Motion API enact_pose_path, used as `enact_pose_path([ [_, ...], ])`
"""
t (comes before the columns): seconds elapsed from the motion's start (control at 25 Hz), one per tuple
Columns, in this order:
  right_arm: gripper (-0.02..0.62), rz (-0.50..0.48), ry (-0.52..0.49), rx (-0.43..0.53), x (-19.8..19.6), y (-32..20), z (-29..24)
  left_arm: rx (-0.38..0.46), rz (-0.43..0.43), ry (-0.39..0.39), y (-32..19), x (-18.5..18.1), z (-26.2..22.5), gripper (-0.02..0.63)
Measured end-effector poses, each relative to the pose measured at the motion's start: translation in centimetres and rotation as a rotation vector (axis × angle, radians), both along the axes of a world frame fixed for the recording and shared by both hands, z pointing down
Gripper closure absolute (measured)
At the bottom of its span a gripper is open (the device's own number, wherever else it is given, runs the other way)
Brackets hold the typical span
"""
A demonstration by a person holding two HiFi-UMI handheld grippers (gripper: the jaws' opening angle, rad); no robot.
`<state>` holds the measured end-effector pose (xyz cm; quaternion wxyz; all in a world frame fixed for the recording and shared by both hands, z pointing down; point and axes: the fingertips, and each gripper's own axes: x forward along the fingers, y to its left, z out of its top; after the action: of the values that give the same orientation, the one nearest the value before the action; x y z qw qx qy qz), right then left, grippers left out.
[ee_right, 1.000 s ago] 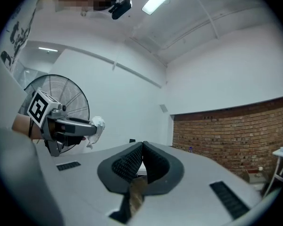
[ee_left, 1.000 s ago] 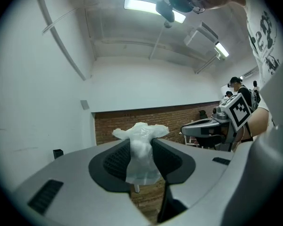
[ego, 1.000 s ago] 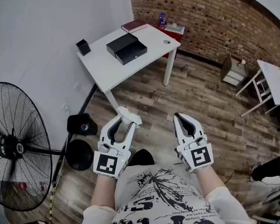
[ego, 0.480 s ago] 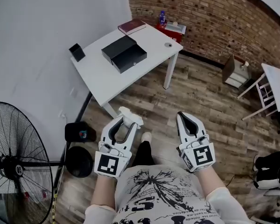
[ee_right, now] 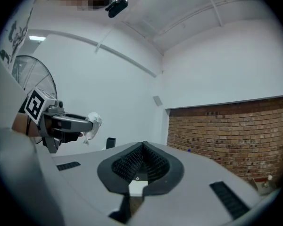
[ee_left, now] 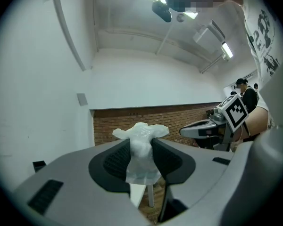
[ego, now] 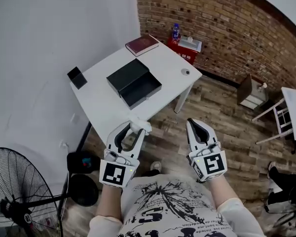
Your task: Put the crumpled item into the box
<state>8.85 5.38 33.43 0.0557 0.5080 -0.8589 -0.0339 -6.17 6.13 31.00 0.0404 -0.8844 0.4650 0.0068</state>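
Observation:
My left gripper (ego: 134, 131) is shut on a crumpled white wad (ego: 138, 127), which sticks out past the jaw tips; in the left gripper view the wad (ee_left: 140, 147) is pinched between the dark pads. The open black box (ego: 135, 83) lies on the white table (ego: 108, 105), ahead of and above the left gripper, with its lid part beside it. My right gripper (ego: 193, 127) is held beside the left one over the wooden floor, its jaws shut with nothing between them (ee_right: 140, 163).
On the table are also a dark red book (ego: 142, 44), a small black holder (ego: 77, 77) and a small round object (ego: 185, 72). A standing fan (ego: 19, 201) is at lower left. A red crate (ego: 186, 46) stands by the brick wall, more furniture at right.
The view has shifted: the table and box now lie closer and lower in the picture, nearer the grippers. The fan has slid toward the lower left. Both grippers keep their pose and grip.

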Motion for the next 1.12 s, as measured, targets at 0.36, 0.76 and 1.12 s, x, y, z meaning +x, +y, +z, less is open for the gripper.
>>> enact_pose_path([
  [0.36, 0.581, -0.042, 0.003, -0.038, -3.8, -13.7, 1.2, -0.028, -0.041, 0.004, -13.1, -3.5, 0.9, 0.453],
  [0.76, 0.581, -0.239, 0.006, -0.061, -7.4, -26.8, 2.8, -0.066, -0.224, -0.015, -23.2, -6.0, 2.9, 0.453],
  [1.12, 0.581, -0.49, 0.016, -0.101, -9.9, -39.2, 3.2, -0.116, -0.406, -0.048, -32.5, -5.8, 4.4, 0.451],
])
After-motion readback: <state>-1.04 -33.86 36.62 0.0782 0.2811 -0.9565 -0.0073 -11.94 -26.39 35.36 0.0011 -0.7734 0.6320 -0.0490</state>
